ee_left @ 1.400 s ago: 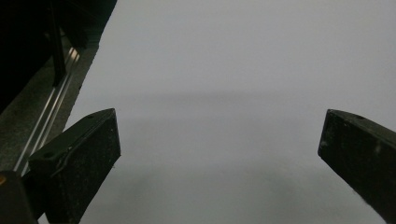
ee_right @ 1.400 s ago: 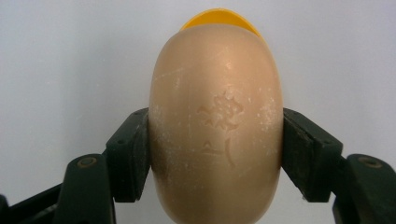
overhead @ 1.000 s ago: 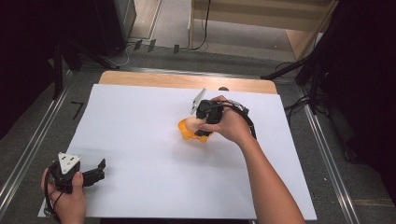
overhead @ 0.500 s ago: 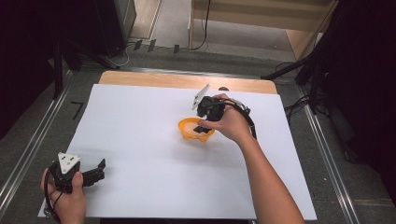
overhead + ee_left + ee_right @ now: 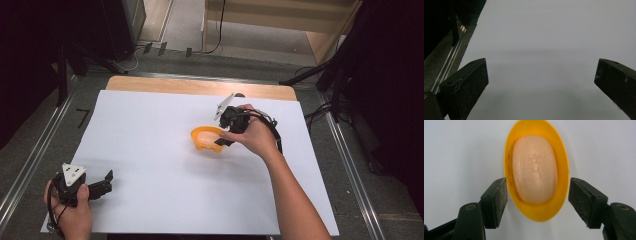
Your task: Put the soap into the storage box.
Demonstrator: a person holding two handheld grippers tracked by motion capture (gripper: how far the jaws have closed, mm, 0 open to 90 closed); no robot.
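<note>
High view: my right gripper, forearm stretched forward, jaws just opening off the orange dish; left gripper spread.

No readable text, label, brand, number or sign on anything in view.

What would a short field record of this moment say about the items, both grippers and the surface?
surface: white sheet on a wooden table
item: orange oval bowl, resting on the sheet
contents: pale peach oval block, possibly soap
right gripper: jaws either side of the bowl, just been opening; one pad at the rim, the other slightly clear
left gripper: open, nothing between its jaws, near the sheet's front left corner
</note>
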